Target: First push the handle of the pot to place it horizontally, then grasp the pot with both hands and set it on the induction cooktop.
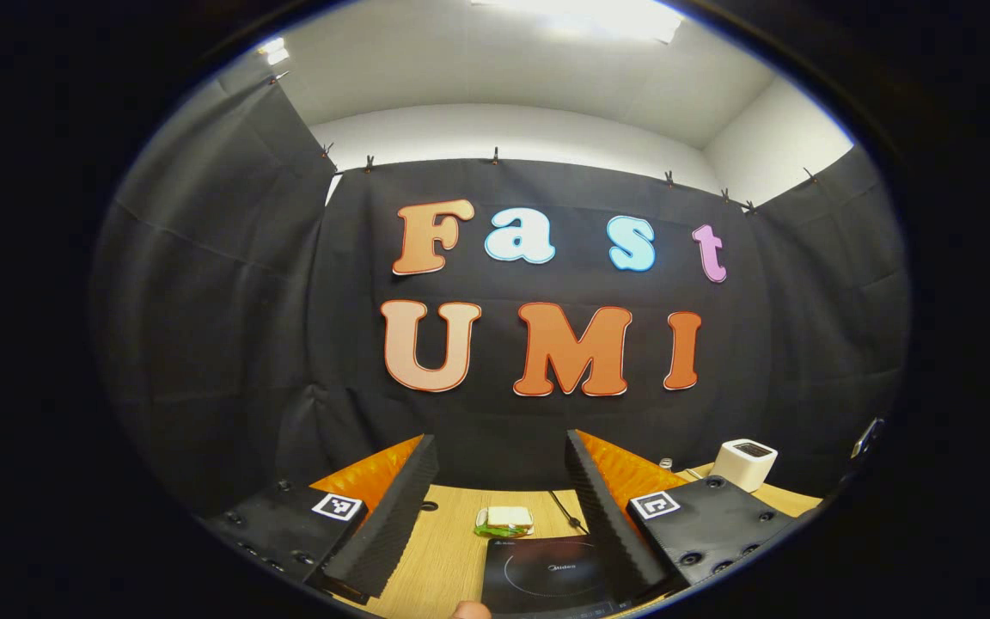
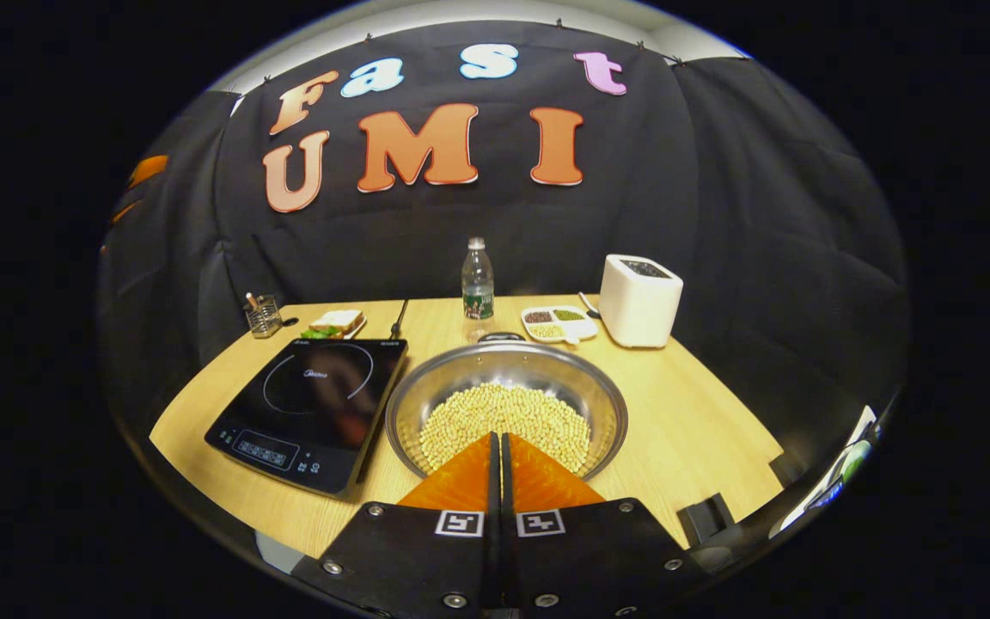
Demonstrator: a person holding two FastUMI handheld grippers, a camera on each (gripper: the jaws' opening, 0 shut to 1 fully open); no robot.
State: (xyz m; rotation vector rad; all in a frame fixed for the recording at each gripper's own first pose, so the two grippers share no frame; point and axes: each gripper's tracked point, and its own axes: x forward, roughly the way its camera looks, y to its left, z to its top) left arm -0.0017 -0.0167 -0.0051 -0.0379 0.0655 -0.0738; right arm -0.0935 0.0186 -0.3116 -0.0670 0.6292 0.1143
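Right gripper view: right gripper (image 2: 496,443), fingers pressed together, hovers over the steel pot (image 2: 507,411) of beans; left gripper (image 1: 502,481) gapes wide. Handle-pushing step likely pending beside the induction cooktop (image 2: 310,411).

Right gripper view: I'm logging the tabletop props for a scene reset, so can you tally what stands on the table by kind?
Cookware: 1, the pot of beans
Appliances: 2, induction cooktop, white toaster
Bottles: 1, water bottle
Food dishes: 2, sandwich plate, divided snack tray
Utensil holders: 1, wire cup
Total: 7
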